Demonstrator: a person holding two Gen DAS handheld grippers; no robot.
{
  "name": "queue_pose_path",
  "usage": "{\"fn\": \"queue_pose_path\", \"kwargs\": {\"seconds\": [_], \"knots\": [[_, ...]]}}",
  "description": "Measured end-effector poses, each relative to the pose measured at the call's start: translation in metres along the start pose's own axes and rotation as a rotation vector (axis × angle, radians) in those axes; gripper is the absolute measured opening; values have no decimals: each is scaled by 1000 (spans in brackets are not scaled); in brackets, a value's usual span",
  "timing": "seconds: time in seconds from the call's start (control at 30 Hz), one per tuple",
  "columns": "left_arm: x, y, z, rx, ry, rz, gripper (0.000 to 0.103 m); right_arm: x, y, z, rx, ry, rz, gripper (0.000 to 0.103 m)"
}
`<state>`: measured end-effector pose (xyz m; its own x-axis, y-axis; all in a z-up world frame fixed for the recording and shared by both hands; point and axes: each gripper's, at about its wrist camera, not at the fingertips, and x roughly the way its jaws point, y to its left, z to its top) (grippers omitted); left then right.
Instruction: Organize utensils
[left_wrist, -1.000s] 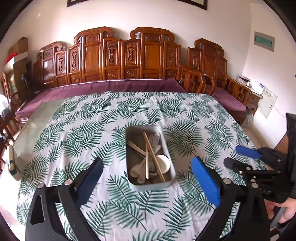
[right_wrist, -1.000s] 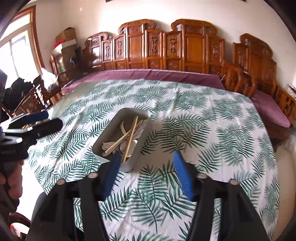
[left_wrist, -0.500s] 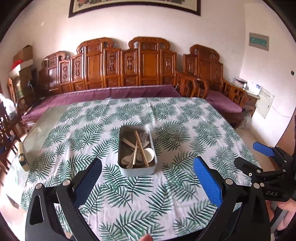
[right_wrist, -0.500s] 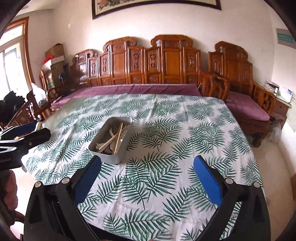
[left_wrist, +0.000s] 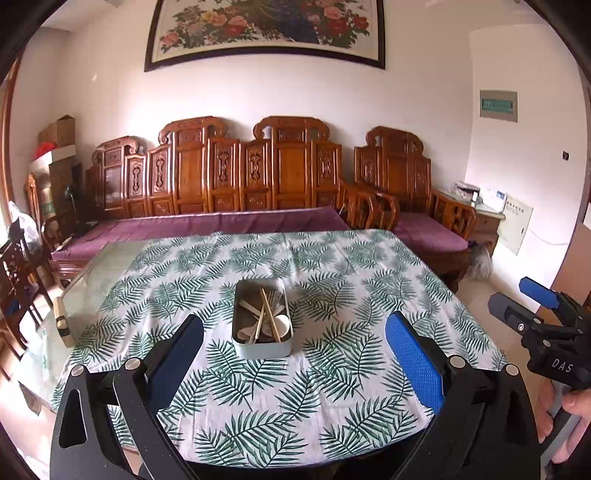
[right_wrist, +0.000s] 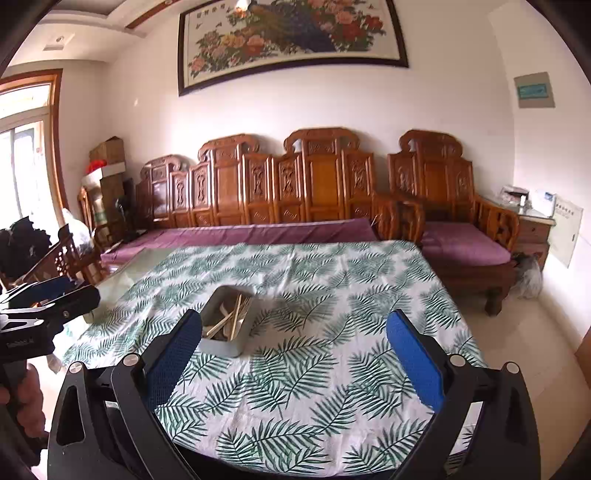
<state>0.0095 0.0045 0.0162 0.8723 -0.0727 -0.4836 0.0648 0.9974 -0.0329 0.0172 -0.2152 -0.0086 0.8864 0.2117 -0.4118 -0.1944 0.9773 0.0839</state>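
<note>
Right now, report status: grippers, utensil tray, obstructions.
Left gripper open, empty. Right gripper open, empty, jaws just opened. Grey tray on the leaf tablecloth, chopsticks and spoons inside, apart from both grippers. Nothing in the way.

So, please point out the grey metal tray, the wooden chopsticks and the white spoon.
grey metal tray (left_wrist: 263, 349): left wrist view, near wall.
wooden chopsticks (left_wrist: 269, 314): left wrist view, mid-shaft.
white spoon (left_wrist: 282, 322): left wrist view, bowl.
</note>
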Motion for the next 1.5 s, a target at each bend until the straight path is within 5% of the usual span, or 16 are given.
{"fn": "queue_pose_path", "kwargs": {"seconds": [0.37,1.5], "knots": [[-21,7,3,-5,-48,50,95,-24,5,9,-2,-67,-21,100],[-21,8,-5,4,-47,54,95,-21,15,6,-17,-49,-17,100]]}}
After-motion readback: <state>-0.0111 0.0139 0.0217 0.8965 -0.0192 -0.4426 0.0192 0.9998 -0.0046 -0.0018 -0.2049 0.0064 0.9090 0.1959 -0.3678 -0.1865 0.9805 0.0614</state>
